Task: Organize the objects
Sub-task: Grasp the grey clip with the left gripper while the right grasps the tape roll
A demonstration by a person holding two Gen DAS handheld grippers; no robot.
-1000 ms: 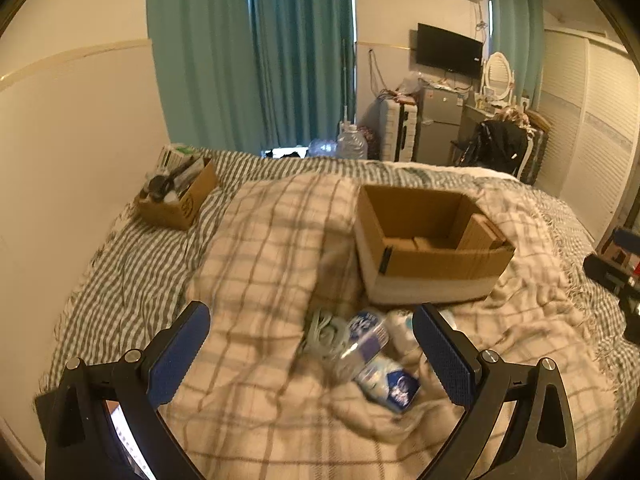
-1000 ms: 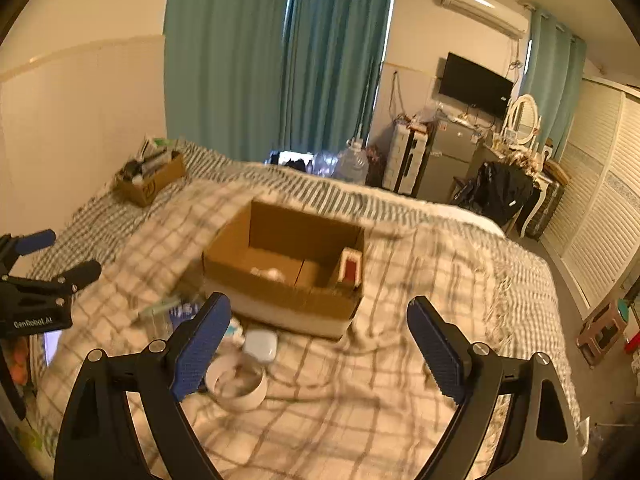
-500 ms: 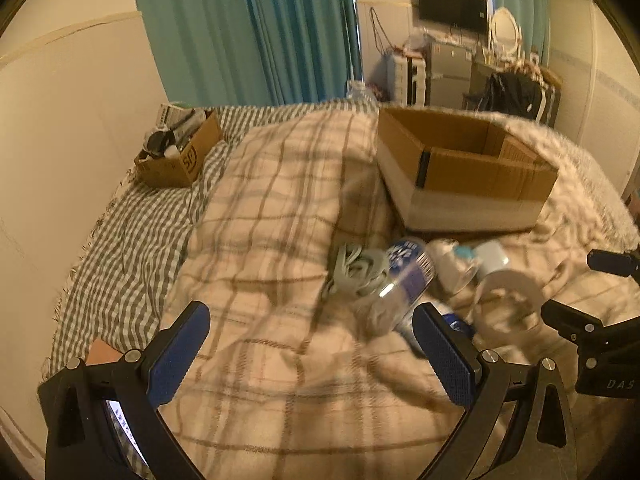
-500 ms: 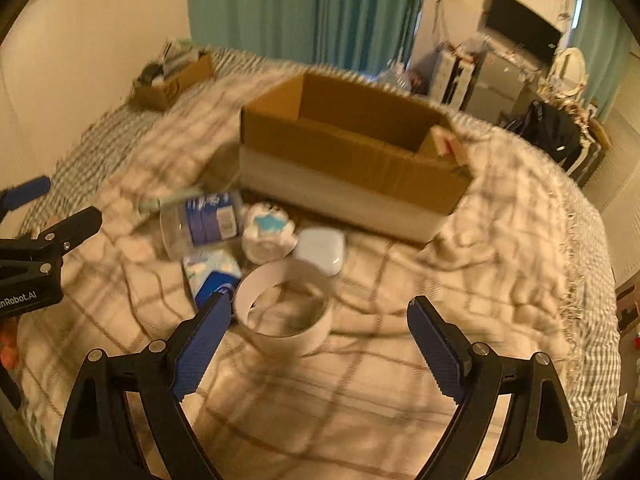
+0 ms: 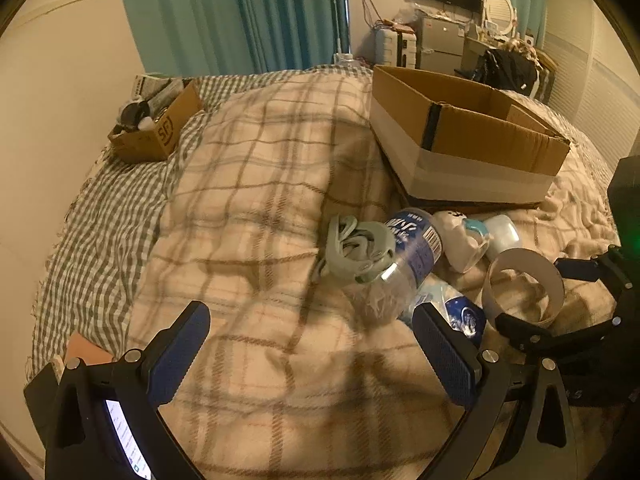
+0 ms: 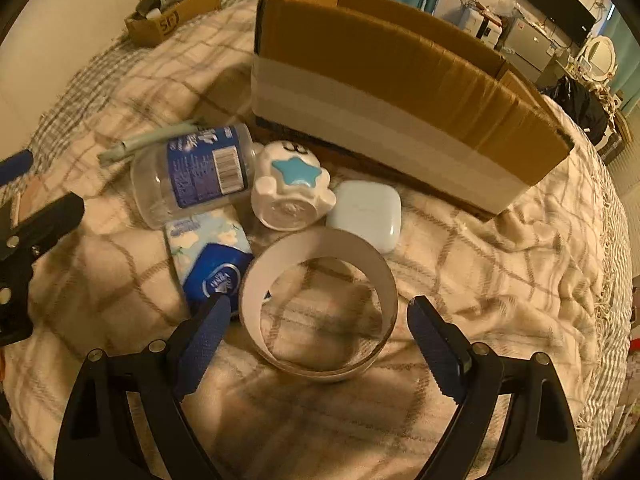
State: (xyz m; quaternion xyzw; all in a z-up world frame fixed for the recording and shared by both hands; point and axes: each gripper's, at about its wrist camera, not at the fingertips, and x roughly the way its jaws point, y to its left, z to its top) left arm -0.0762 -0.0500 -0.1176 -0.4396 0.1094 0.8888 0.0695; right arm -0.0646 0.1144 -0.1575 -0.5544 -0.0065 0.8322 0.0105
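White tape ring (image 6: 318,306) on the plaid blanket (image 6: 480,272), between the spread fingers of the right hand-held gripper (image 6: 316,316), not grasped.

Just behind it lie a tissue pack (image 6: 208,256), plastic bottle (image 6: 192,172), white figurine (image 6: 292,192) and earbud case (image 6: 366,212), all before the cardboard box (image 6: 400,76). Left hand-held gripper (image 5: 312,344) is released over bare blanket, beside the bottle.

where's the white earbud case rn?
In the right wrist view the white earbud case lies on the plaid blanket, right of the white star mug, in front of the large cardboard box and just beyond the tape ring.
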